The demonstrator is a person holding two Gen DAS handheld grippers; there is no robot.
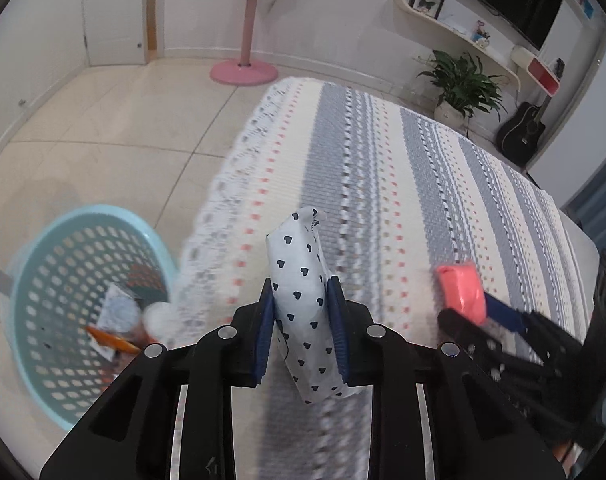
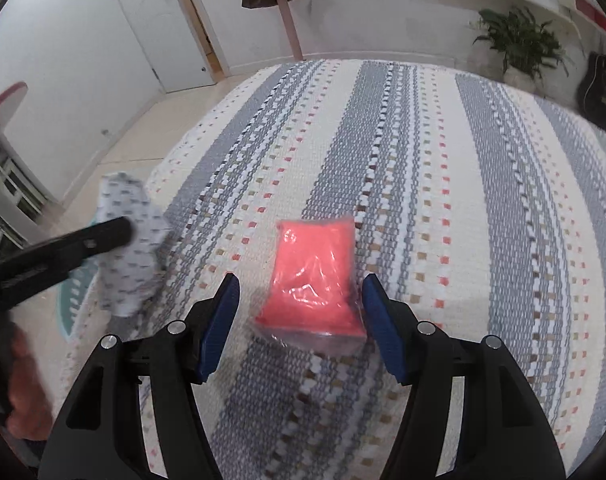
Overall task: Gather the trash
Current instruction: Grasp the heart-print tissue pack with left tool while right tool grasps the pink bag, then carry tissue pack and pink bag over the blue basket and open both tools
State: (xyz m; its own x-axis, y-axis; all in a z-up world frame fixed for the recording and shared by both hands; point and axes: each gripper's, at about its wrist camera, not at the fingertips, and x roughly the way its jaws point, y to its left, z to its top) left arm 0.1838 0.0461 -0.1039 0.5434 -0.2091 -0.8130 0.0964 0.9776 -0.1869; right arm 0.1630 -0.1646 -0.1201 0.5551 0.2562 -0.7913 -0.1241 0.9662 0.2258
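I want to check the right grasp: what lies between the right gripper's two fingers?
The pink packet lies between the open right gripper's fingers, on the bedspread; the right wrist view shows it.

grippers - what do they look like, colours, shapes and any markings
Both match: the left gripper and right gripper have glossy black angular plastic linkages with round silver pivot pins, and flat dark blue pads lining each finger. A small arrow is moulded into the left one's base. No cables show. A bare hand holds the left one.
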